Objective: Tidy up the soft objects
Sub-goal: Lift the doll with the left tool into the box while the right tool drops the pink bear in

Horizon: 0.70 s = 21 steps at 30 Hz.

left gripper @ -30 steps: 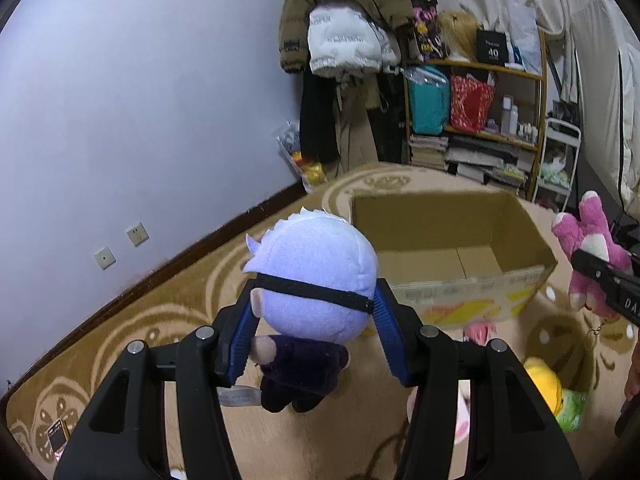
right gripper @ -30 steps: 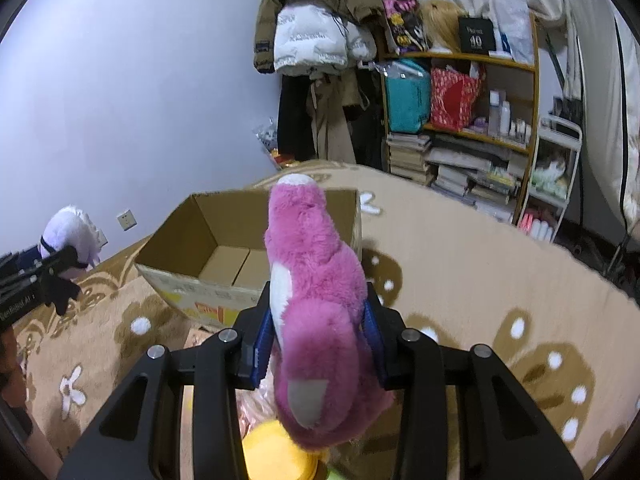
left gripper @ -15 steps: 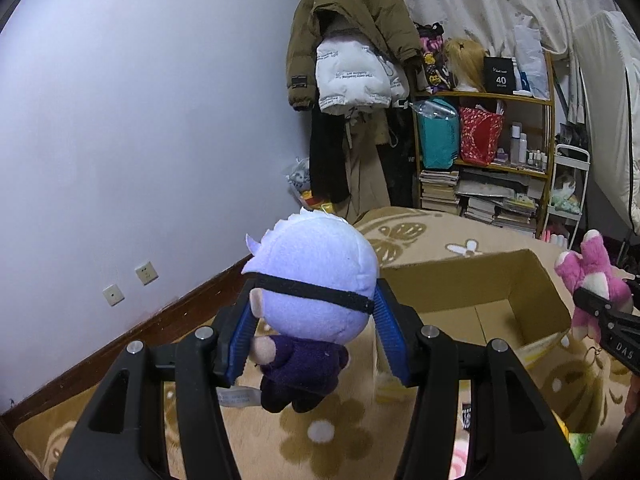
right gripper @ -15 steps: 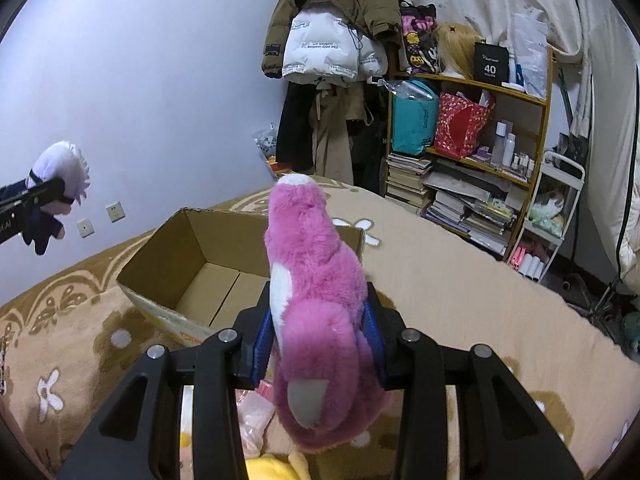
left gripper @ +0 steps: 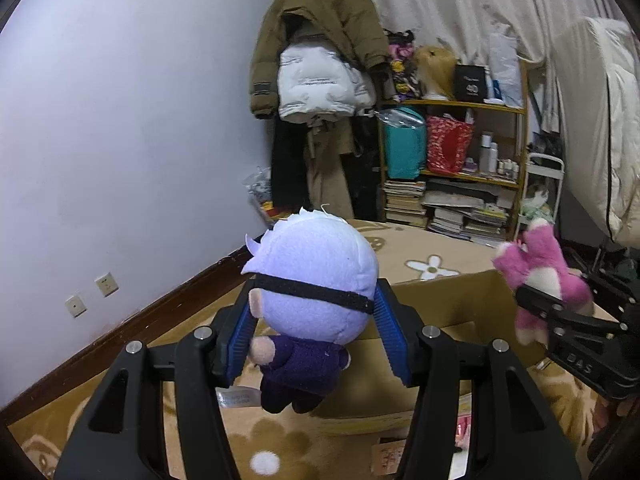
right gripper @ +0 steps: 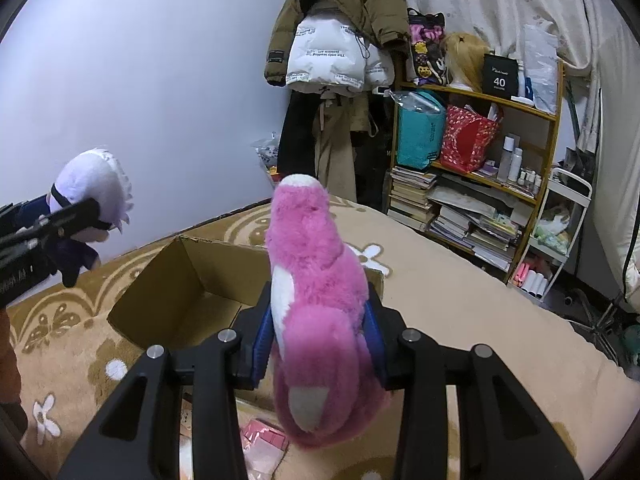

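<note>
Clearly, both grippers were loaded. The left gripper [left gripper: 316, 328] clamped a white-haired blindfolded plush doll [left gripper: 312, 292] by the head between its blue pads, its purple body dangling below, up in the air beside the open cardboard box [right gripper: 180, 280]. The right gripper [right gripper: 320, 332] squeezed a pink plush bear [right gripper: 320, 304] round its middle, held above the near edge of that box.

The step in hand looked like carrying both toys over the box for dropping. To do it well, each gripper should probably come squarely over the open mouth, well inside the walls, before the jaws part; the box seemed empty where its floor showed, so there was room. Lowering first would likely stop the soft, light toys from bouncing out or catching on a flap. Releasing one at a time might keep the two grippers from colliding, since they hung near each other over a single box. The doll's sewn-in tag [left gripper: 236, 398] hung loose near the left finger and could snag.

By count: two grippers, two held plush toys, one cardboard box. On the patterned carpet [right gripper: 460, 300] under the right gripper lay one pink packet [right gripper: 266, 436]; other soft items there were too hidden to count.
</note>
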Available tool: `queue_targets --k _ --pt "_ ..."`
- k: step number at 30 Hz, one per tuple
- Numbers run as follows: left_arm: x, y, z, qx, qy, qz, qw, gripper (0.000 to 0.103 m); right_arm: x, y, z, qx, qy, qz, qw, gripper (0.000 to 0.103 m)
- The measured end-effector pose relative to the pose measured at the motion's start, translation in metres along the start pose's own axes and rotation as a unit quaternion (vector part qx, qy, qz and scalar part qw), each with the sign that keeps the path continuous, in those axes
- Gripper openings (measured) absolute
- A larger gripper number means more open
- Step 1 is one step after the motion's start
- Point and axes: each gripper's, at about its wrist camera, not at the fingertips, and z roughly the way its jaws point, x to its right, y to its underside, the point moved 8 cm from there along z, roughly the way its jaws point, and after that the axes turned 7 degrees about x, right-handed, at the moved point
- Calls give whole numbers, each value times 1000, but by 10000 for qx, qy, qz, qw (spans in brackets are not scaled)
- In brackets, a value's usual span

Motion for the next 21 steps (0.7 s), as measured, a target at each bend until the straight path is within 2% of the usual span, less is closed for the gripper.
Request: queue_targets --k 6,15,21 --pt "18 17 13 -194 204 120 9995 56 -2 2 11 -62 -213 223 9995 42" --pt "12 33 32 -523 457 -436 9966 58 -11 13 20 -264 -468 305 9981 42" --pt "11 49 42 -851 288 -268 9956 61 -14 22 22 -412 -518 319 9973 42"
